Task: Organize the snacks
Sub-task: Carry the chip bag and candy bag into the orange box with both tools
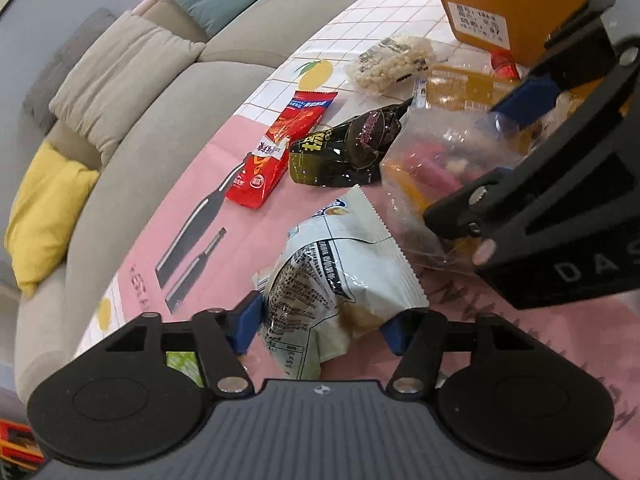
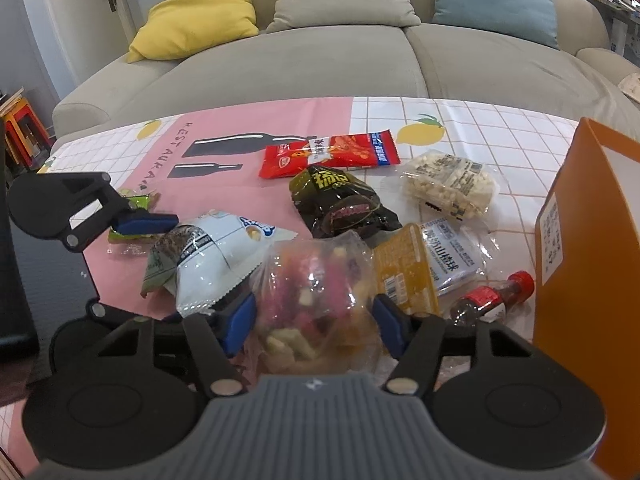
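Observation:
Snack packs lie scattered on a pink and white tablecloth [image 2: 224, 124]. My left gripper [image 1: 320, 320] is shut on a white crinkled snack bag [image 1: 340, 264], its blue pads pressing both sides. In the right wrist view that bag [image 2: 216, 256] sits beside the left gripper's blue finger [image 2: 144, 222]. My right gripper [image 2: 314, 320] is shut on a clear bag of pink and pale sweets [image 2: 316, 280], which also shows in the left wrist view [image 1: 444, 152]. Beyond lie a red packet [image 2: 328, 154], a dark packet [image 2: 340, 200] and a pack of pale nuts [image 2: 448, 184].
A tall orange box [image 2: 592, 260] stands at the right edge of the table. Next to it lie a yellow-and-white packet [image 2: 404, 276] and a small red-capped bottle [image 2: 492, 296]. A green packet [image 2: 132, 204] lies at the left. A grey sofa [image 2: 280, 68] with cushions runs behind the table.

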Tool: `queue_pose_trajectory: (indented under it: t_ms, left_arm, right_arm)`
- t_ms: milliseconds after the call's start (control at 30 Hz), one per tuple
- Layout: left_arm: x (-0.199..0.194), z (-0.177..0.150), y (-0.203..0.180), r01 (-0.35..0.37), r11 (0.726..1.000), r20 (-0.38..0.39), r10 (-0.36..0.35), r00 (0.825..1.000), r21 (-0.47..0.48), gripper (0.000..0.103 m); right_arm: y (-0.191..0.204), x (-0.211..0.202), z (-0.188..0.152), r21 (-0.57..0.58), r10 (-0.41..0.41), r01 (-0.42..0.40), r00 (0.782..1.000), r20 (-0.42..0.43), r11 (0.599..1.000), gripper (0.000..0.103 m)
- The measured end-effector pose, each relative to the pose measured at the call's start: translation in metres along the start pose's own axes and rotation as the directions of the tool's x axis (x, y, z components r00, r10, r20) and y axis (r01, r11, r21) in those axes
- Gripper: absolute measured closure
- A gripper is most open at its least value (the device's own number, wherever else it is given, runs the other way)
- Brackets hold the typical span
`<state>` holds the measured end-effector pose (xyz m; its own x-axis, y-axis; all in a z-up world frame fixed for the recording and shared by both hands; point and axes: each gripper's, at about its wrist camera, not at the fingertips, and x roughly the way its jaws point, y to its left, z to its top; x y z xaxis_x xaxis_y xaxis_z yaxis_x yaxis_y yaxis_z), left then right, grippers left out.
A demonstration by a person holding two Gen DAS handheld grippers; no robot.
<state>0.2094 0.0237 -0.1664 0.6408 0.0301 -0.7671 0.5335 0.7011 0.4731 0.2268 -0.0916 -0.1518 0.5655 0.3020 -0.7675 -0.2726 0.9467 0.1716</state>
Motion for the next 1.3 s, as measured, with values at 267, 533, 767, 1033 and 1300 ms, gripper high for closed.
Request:
queue_pose_trajectory:
  t_ms: [267,533,767,1033,1300]
  left_arm:
    - [-0.025,-0.006,0.003,0.062,0.985,-0.025,-0.066,0.997,-0.16,0.053]
    - [-0.067,-0.008,0.012,0.06,0.959,-0.037,-0.073,0.997,-0.278,0.055]
    - [-0.114,0.003,0.017,0.073,0.942,-0.011,-0.082,0.997,-0.328,0.055]
    - [-0.165,0.028,0.017,0.132,0.925,0.052,-0.121,0.991,-0.356,0.055]
    - [-0.195,0.078,-0.003,0.234,0.922,0.128,-0.204,0.971,-0.31,0.055]
  right_arm:
    - [-0.005,-0.011,0.0,0.045,0.042,-0.041,0.999,-0.029,0.998,0.053]
    - [0.005,-0.047,0.008,-0.034,0.08,-0.081,0.996,-0.026,0.996,0.053]
    - [-0.003,-0.095,0.018,-0.09,0.136,-0.142,0.988,-0.07,0.986,0.054]
    - [-0.037,-0.163,0.034,-0.166,0.109,-0.121,0.991,-0.08,0.979,0.054]
    - [-0.103,-0.219,0.034,-0.173,-0.003,-0.012,0.996,-0.086,0.985,0.054]
